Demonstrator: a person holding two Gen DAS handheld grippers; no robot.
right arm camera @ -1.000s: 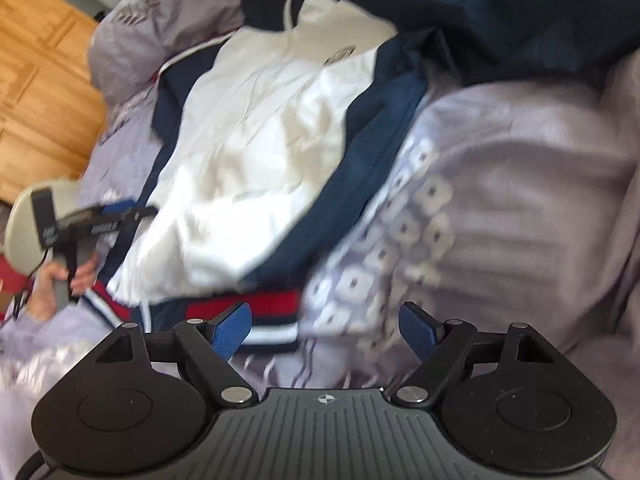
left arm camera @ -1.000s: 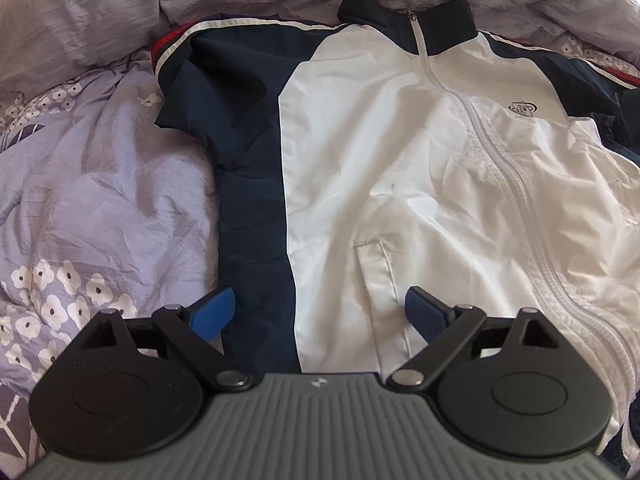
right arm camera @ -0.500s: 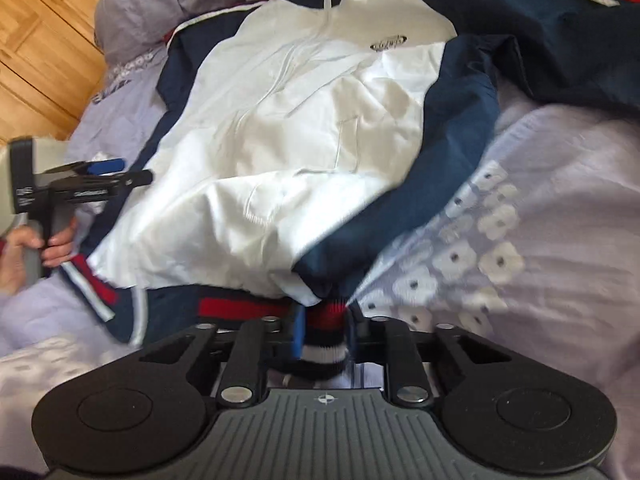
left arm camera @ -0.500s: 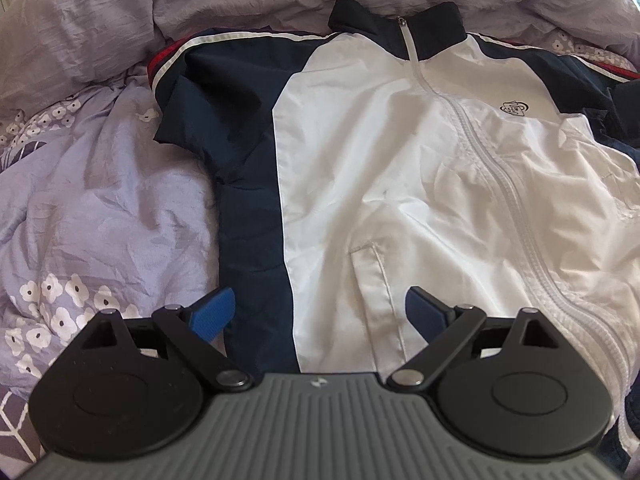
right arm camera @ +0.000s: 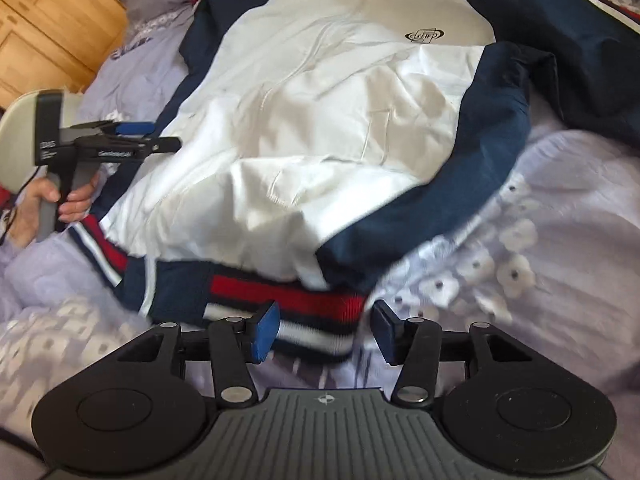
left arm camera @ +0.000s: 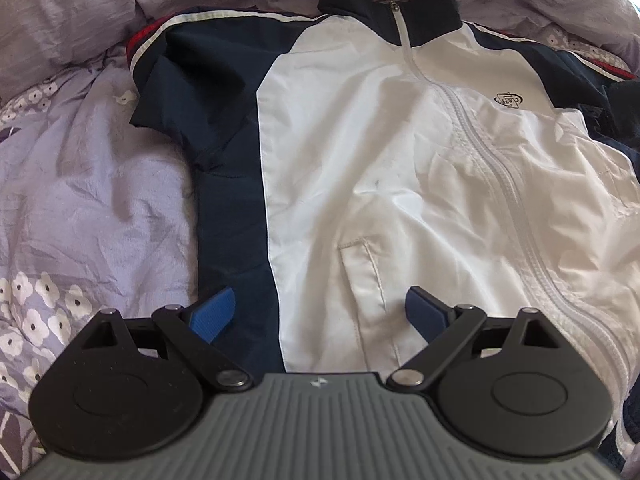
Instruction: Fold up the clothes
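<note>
The track jacket (right arm camera: 320,128), white-fronted with navy sides and zipped to the collar, lies face up on the bed, its striped knit hem (right arm camera: 296,304) at the near edge in the right wrist view and its collar toward the far pillows. The right gripper (right arm camera: 323,330) is opening; the corner of the hem sits between the blue pads but they no longer press on it, so I judge the cloth is being let go. The risk is that the slippery shell slides back and the bunched ridge of white fabric above the hem stays as a crease, spoiling a flat fold. The left gripper (left arm camera: 318,314) hovers with jaws wide apart over the jacket's lower front, holding nothing; if it closes here it may pinch only the top layer near the pocket (left arm camera: 366,264) and drag the front off the back. The far navy sleeve (right arm camera: 580,52) lies crumpled and could be trapped under a fold. The lilac flowered duvet (left arm camera: 92,184) is soft and rumpled, giving poor support. Wooden cupboard doors (right arm camera: 44,28) stand beyond the bed's far left corner.
</note>
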